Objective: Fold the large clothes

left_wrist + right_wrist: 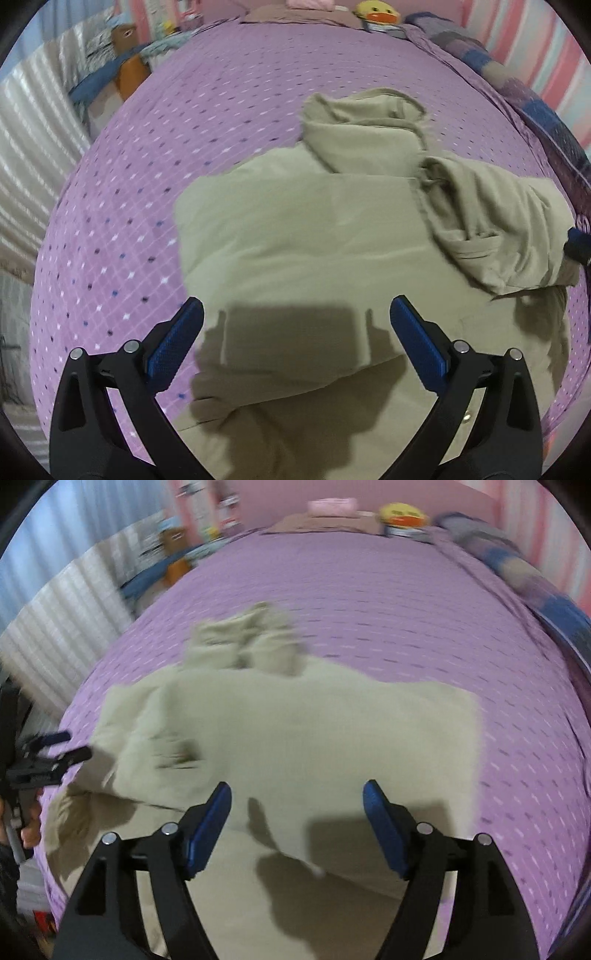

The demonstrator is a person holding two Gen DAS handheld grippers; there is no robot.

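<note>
Crumpled beige cotton garment is lying on the purple dotted bedsheet, bunched toward twelve o'clock; left gripper and right gripper are both hovering spread, pinching nothing

light: bright, overhead | shadows: soft | right view: motion-blurred | edges: fisheye-bent

The right wrist view is smeared throughout: the beige cloth garment shows no seams, and its crumpled far part is a soft blob. A dark patch on its left fold is unreadable. At the left edge, the black left gripper with blue pads is cut off by the frame, and only part of the hand holding it shows. In the left wrist view, a dark blue object at the right edge is mostly out of frame and behind the cloth.
</note>
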